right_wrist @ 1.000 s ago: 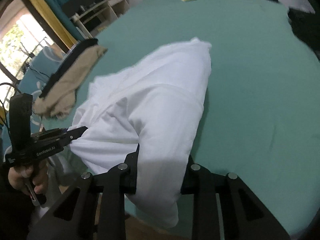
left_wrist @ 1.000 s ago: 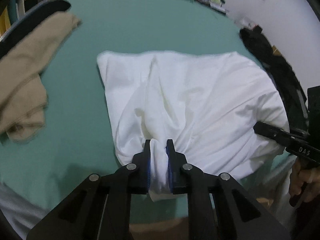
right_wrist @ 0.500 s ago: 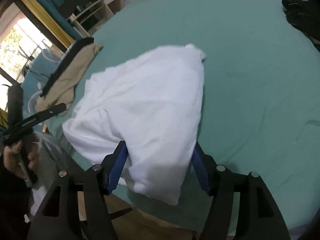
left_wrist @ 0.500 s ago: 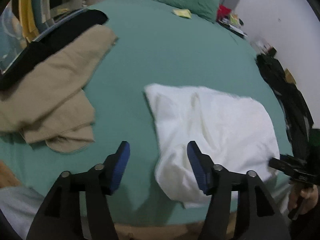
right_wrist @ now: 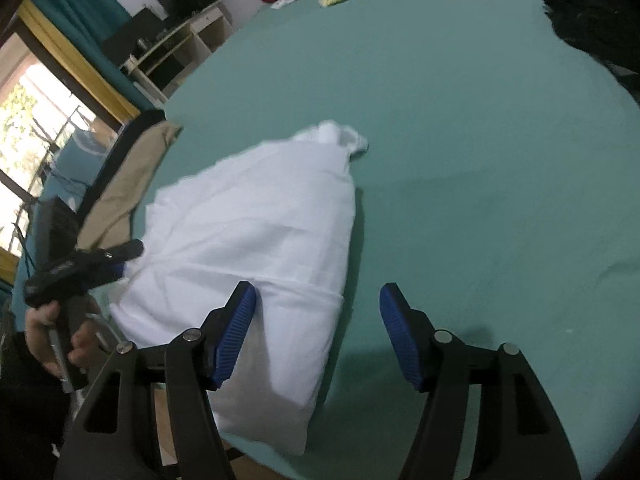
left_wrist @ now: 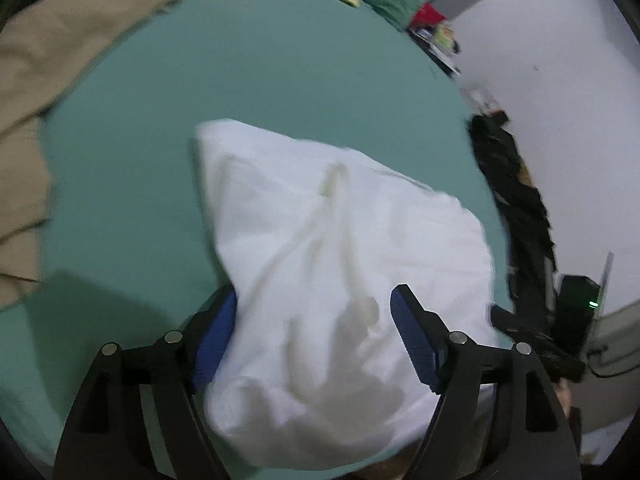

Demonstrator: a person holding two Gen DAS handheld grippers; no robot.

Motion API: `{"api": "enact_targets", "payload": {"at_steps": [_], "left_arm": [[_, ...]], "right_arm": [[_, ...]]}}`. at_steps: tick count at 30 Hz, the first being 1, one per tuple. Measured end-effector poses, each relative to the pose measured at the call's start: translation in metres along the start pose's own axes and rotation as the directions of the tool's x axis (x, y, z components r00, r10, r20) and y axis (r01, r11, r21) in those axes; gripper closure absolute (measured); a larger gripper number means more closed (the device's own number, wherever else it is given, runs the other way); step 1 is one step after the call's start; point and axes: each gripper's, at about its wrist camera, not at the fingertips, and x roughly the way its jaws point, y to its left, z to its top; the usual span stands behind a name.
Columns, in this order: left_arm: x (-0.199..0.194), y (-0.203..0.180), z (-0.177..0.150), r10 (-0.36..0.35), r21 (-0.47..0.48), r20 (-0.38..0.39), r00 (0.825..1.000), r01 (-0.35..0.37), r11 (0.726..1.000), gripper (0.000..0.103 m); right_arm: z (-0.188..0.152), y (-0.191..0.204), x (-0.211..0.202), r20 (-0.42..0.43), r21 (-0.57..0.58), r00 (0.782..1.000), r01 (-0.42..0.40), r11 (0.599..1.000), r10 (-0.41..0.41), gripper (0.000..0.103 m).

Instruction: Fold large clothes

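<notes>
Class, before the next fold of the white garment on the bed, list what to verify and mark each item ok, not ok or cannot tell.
1. Left gripper jaws open, holding nothing: ok.
2. Right gripper jaws open: ok.
3. White garment lying flat: not ok, bunched and wrinkled.
4. Garment fully on green bed: not ok, near end overhangs the edge.
5. Tan garment apart from it: ok.
6. Folded edges aligned: cannot tell.

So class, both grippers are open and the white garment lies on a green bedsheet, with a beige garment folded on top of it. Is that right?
One error: the beige garment is not on top of the white garment; the right wrist view shows it lying beside it, toward the bed's edge. Both the left gripper and right gripper are open, over the green bedsheet.
</notes>
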Motion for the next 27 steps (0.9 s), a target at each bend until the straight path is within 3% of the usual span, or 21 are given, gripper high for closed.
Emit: {"api": "enact_targets", "payload": {"at_steps": [6, 17, 19, 21, 23, 27], "left_arm": [[0.026, -0.030, -0.004, -0.040, 0.068, -0.063, 0.997, 0.044, 0.997, 0.020], [0.042, -0.055, -0.018, 0.111, 0.200, -0.023, 0.994, -0.105, 0.974, 0.019], [0.039, -0.057, -0.021, 0.137, 0.216, -0.004, 0.991, -0.133, 0.967, 0.027], [0.039, -0.060, -0.024, 0.146, 0.235, 0.004, 0.989, -0.143, 0.961, 0.072], [0.039, -0.065, -0.027, 0.126, 0.236, 0.001, 0.992, -0.123, 0.964, 0.080], [0.031, -0.082, -0.031, 0.134, 0.277, 0.044, 0.990, -0.141, 0.951, 0.084]], "right_arm": [[0.000, 0.008, 0.023, -0.010, -0.030, 1.000, -0.009, 0.999, 0.008, 0.038], [-0.013, 0.006, 0.026, 0.031, 0.042, 0.994, -0.104, 0.994, 0.103, 0.038], [-0.014, 0.006, 0.027, 0.037, 0.065, 0.991, -0.129, 0.989, 0.127, 0.042], [-0.015, 0.005, 0.026, 0.048, 0.094, 0.986, -0.165, 0.982, 0.161, 0.063], [-0.017, 0.009, 0.026, 0.064, 0.126, 0.980, -0.195, 0.973, 0.188, 0.071], [-0.014, 0.028, 0.011, 0.101, 0.063, 0.984, -0.156, 0.986, 0.149, 0.082]]}}
